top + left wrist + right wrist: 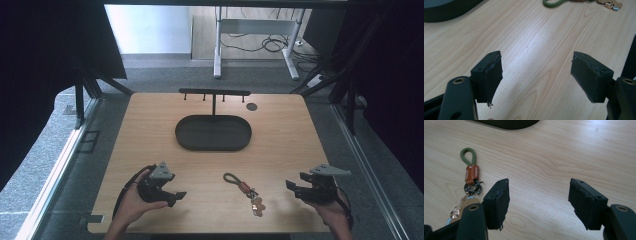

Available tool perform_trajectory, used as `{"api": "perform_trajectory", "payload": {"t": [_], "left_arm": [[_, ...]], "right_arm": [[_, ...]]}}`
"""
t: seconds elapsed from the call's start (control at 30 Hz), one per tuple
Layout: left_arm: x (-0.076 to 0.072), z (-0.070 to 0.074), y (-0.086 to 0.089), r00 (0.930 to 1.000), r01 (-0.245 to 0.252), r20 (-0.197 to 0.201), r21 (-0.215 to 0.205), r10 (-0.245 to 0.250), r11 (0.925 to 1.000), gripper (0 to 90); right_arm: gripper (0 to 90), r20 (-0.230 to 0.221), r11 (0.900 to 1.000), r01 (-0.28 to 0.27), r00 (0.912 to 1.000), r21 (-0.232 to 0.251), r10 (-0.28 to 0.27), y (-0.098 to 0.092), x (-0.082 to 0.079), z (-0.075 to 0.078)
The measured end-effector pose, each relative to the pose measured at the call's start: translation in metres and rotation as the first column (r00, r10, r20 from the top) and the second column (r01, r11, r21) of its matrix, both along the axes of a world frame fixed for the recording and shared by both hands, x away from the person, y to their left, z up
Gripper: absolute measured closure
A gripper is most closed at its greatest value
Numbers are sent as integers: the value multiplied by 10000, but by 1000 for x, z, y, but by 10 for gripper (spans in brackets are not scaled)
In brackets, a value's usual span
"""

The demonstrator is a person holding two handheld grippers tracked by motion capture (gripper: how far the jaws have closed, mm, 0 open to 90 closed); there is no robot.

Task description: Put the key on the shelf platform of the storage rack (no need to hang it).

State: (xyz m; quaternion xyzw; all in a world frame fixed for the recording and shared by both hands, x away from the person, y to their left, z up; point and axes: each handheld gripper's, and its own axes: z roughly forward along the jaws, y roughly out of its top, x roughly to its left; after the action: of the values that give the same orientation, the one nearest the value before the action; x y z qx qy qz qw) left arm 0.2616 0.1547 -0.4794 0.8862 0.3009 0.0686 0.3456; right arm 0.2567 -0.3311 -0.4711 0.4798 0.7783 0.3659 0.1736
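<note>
A keychain (245, 192) lies on the wooden table (150, 130) near its front edge, between my two grippers. It has a green cord loop (468, 155), a brown tag (471, 174), black rings and keys. My left gripper (177, 198) sits to the left of the keychain, pointing right, open with nothing between its pads (536, 75). The green loop (552, 3) lies well beyond its jaws. My right gripper (292, 189) is to the keychain's right, pointing left, open and empty (539, 197). The keychain lies just outside its left jaw, apart from it.
A black oval tray (192, 142) sits mid-table, with a black T-shaped hook rack (215, 93) rising behind it. A small dark disc (251, 106) lies at the back right. Beyond the table stand a white desk frame and cables.
</note>
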Motion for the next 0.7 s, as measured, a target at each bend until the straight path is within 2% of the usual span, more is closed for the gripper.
{"api": "perform_trajectory", "payload": {"t": [0.1, 0.17, 0.27, 0.4, 0.7], "left_arm": [[0, 1, -1, 9999, -33, 102, 43, 32, 10000, 260], [-4, 4, -4, 9997, -70, 236, -104, 73, 9999, 261], [-7, 4, -11, 9995, 108, 285, 42, -109, 9999, 262], [-11, 5, -15, 9990, 292, 350, 26, -293, 9996, 262], [-7, 2, -11, 9997, 64, 238, 20, -64, 10000, 263]], "right_arm": [[349, -171, 9995, -205, 9997, -259, 200, 3, 1, 5], [351, -347, 9984, -404, 9986, -406, 389, 7, 3, 9], [355, -595, 9965, -619, 9965, -562, 585, 12, 7, 12], [367, -802, 9922, -924, 9931, -840, 857, 24, 6, 19], [384, -1390, 9812, -1560, 9804, -1136, 1398, 41, 13, 20]]}}
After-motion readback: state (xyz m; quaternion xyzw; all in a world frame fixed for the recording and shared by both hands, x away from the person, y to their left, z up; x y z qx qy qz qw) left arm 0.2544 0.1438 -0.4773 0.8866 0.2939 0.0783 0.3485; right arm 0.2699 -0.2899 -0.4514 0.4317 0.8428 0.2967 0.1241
